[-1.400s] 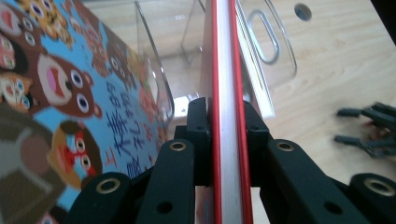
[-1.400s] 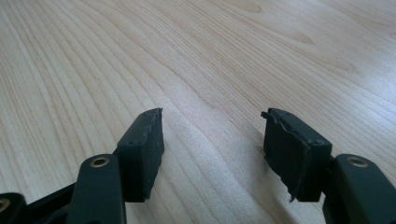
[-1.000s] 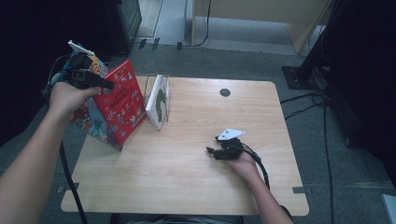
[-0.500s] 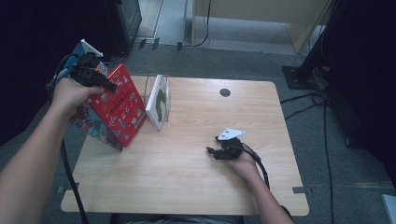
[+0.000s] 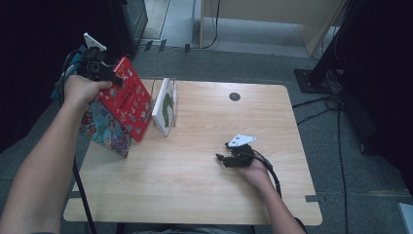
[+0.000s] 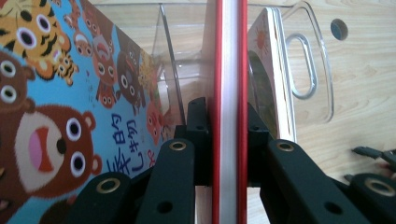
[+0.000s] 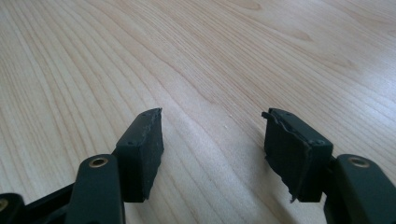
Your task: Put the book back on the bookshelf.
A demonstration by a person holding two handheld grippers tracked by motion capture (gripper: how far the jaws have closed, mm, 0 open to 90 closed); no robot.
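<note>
My left gripper (image 5: 95,68) is raised over the table's left edge, shut on the top edge of a red picture book (image 5: 127,100) that hangs tilted. In the left gripper view its jaws (image 6: 229,112) clamp both covers of the red book (image 6: 229,56), seen edge-on. Below and left of it leans a blue book with cartoon animals (image 5: 104,129) (image 6: 56,93). Just right stands a clear rack (image 5: 158,87) (image 6: 310,70) with a white and green book (image 5: 165,105) (image 6: 268,79) in it. My right gripper (image 5: 229,158) (image 7: 212,144) rests open on the bare wood, nothing between its pads.
The wooden table (image 5: 204,195) has a dark cable hole (image 5: 234,96) near its far edge. Cables trail on the grey floor to the right (image 5: 321,109). A dark cabinet (image 5: 131,19) stands behind the left corner.
My left hand has carried the red book slightly right, toward the rack, and more of the blue book now shows below it. The right hand has stayed still.
</note>
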